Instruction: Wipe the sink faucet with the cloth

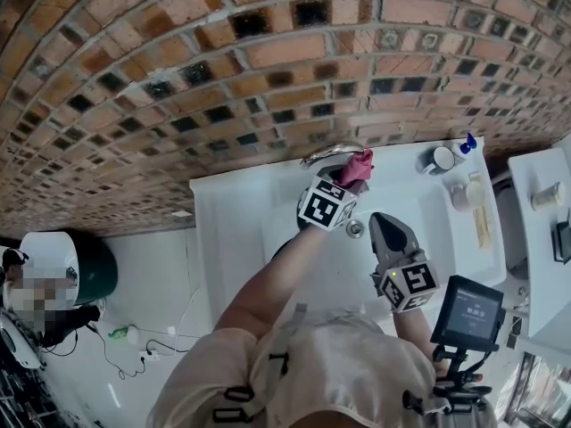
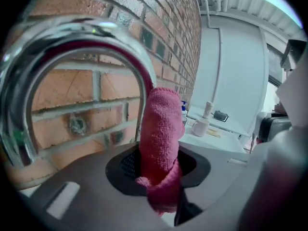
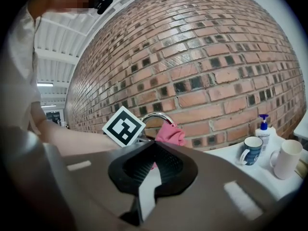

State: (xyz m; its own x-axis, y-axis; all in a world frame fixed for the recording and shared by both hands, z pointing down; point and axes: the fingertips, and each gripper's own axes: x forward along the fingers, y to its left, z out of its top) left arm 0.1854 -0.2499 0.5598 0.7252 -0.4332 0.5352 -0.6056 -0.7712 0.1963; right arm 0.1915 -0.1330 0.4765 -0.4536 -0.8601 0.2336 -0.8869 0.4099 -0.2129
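We are finding the left gripper point(image 2: 160, 179) clamping a folded pink terry cloth point(image 2: 161, 129). The cloth is lying against the downturned end of the arched chrome faucet point(image 2: 72, 37), which is standing at the back edge of the white sink top point(image 1: 232, 221), by the brick wall point(image 1: 223, 78). The right gripper point(image 3: 153, 150) is hanging toward the front edge, jaws together on nothing.

We are judging the wipe as under way: the cloth is working the spout's tip, while the arch and base are looking undone.

We are reading no brand. The blue-capped pump bottle point(image 3: 262, 129) label and the small screen point(image 1: 470, 310) are proving too small to read.
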